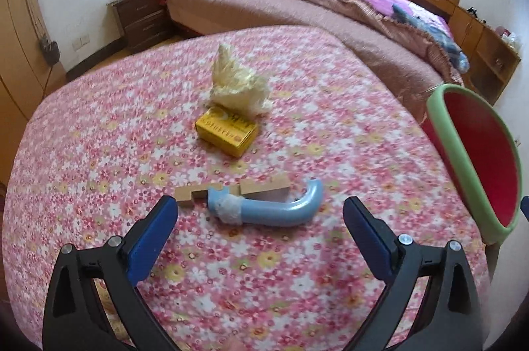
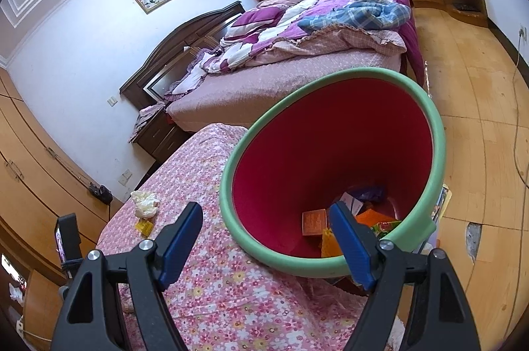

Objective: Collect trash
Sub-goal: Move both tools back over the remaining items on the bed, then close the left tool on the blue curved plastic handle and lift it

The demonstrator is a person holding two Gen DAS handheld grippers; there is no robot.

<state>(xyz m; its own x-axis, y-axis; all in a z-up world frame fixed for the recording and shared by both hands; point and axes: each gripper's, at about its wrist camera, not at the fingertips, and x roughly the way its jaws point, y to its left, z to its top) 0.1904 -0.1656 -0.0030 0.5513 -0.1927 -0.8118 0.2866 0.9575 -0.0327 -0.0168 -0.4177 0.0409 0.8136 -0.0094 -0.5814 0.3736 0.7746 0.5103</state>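
Left gripper (image 1: 259,212) is spread wide w/ nothing between the fingers, aimed at the blue curved handle (image 1: 271,207) lying on the floral tablecloth (image 1: 99,152) just ahead of the tips. The handle has a whitish wrap near its socket end and rests against a notched cardboard strip (image 1: 231,187) behind it; whether they overlap or only touch is hard to tell at this angle.

To do this pick well, I'd come down straddling the straight shaft, not the hook, and close across the narrow width so it doesn't roll or twist out. Keep the tips clear of the cloth so it doesn't bunch, and try not to drag the strip along.

Further back: yellow box (image 1: 226,131) w/ a crumpled cream tissue wad (image 1: 239,86) touching its far side. Both still on the table, so the job looks partway done.

Right gripper (image 2: 266,220) is also spread and not holding anything, poised at the near rim of the red bin (image 2: 330,133) w/ green rim, at the table's right edge. Inside at the bottom: an orange carton, orange and yellow-green wrappers, some white paper and a purple scrap; mostly unfilled.
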